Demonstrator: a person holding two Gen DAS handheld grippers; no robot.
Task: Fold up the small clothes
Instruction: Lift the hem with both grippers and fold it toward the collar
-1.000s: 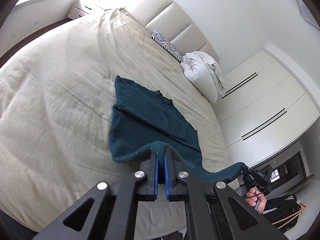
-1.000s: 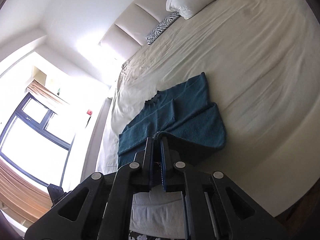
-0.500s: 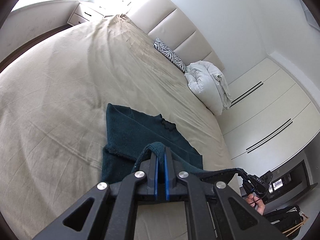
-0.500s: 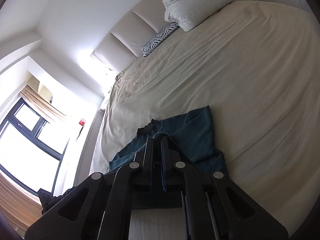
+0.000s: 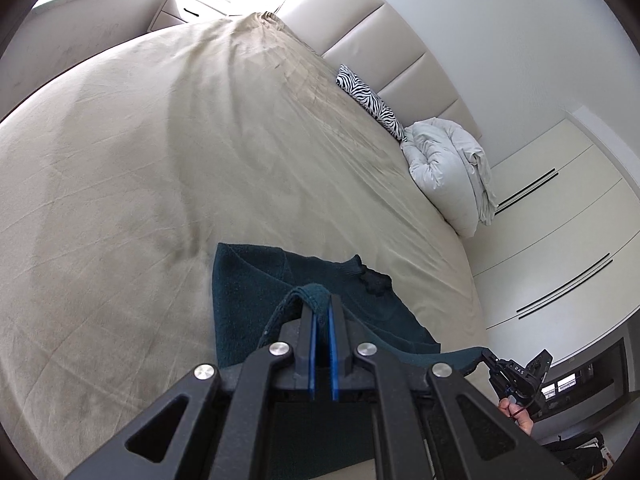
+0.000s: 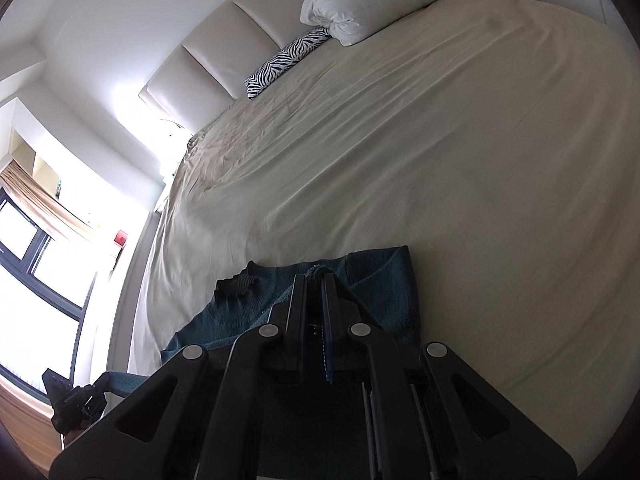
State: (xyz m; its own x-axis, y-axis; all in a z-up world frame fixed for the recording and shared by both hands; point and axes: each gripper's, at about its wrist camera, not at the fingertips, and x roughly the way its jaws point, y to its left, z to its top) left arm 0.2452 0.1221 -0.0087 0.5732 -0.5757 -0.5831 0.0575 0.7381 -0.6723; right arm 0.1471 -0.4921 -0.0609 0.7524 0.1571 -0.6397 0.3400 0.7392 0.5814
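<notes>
A dark teal knit sweater lies on the beige bed sheet, sleeves folded in, its collar toward the headboard. My left gripper is shut on the sweater's bottom hem and holds it lifted above the body of the sweater. My right gripper is shut on the other end of the same hem, over the sweater. The hem stretches between the two grippers. The right gripper also shows at the lower right of the left wrist view.
A white duvet bundle and a zebra-print pillow lie at the padded headboard. Wardrobe doors stand to the right. A window and a nightstand lie beyond the bed's far side.
Both grippers have carried the held hem forward over the sweater toward the collar. Most of the sweater's lower half is now covered or hidden under the grippers.
</notes>
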